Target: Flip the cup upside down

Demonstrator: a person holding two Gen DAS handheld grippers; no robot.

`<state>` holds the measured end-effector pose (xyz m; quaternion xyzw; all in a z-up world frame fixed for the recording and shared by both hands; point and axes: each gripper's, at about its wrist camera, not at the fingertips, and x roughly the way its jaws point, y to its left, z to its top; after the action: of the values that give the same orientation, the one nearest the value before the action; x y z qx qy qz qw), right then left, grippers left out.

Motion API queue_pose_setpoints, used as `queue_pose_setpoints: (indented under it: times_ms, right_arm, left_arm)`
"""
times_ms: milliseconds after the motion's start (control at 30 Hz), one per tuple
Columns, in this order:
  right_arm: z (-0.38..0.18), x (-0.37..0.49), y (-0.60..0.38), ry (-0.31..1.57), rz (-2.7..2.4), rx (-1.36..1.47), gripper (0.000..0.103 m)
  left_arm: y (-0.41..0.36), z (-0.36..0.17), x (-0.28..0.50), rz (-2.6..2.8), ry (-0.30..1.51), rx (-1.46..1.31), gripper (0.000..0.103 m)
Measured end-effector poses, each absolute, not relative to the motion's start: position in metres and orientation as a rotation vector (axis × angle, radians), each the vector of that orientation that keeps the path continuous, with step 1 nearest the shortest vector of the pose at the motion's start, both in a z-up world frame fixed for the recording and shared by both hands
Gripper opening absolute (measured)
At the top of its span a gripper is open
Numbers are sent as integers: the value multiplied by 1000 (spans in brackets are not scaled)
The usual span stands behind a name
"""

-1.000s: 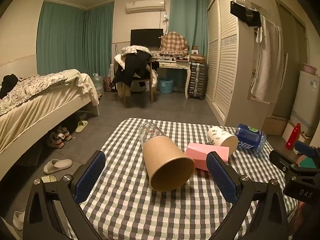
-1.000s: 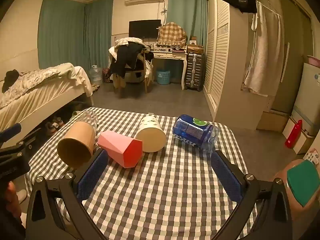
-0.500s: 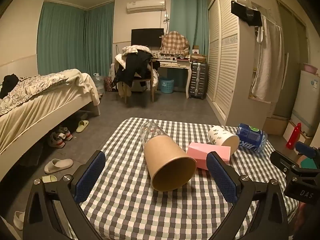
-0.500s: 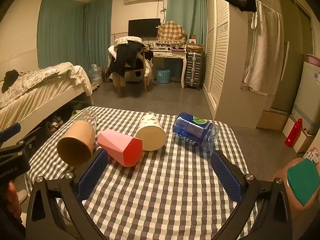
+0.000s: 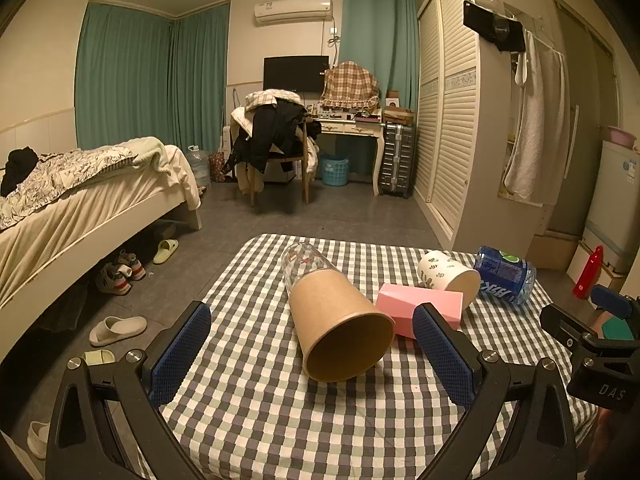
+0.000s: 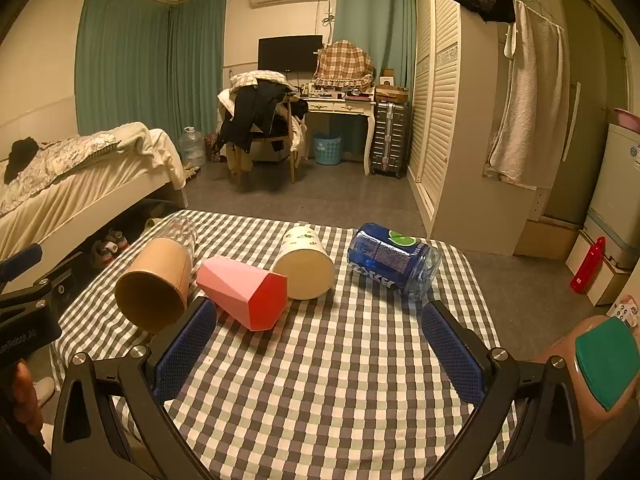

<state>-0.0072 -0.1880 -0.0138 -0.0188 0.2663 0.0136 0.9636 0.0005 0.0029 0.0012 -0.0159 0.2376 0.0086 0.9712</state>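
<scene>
— Blue pads (image 5: 182,354) on the left gripper (image 5: 316,354), spread wide apart, holding nothing?

— Yes. Hanging just above the checked cloth (image 5: 256,412). Same for the right gripper (image 6: 320,354): blue pads (image 6: 454,356) wide apart, nothing between but cloth.

— And in front of the left one?

— The brown paper cup (image 5: 338,326), lying on its side, open mouth facing the camera, not touched.

— Behind it?

— A clear glass (image 5: 304,262), also lying down, right up against the brown cup's bottom.

— Beside it?

— A pink cup (image 5: 418,308) on its side, then a white cup with leaves (image 5: 446,276), then a blue bottle (image 5: 504,280), all tipped over, in a row.

— Further out?

— A bed (image 5: 80,200) to the left, shoes (image 5: 120,276) under it, green curtains (image 5: 148,80) behind.
</scene>
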Motion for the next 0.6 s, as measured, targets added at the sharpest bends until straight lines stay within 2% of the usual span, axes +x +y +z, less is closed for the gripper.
queue_pose_setpoints:
  times_ms: [600]
  right_arm:
    - [-16, -6, -186, 545, 28, -42, 103]
  left_arm:
    - [3, 1, 1, 18, 483, -32, 103]
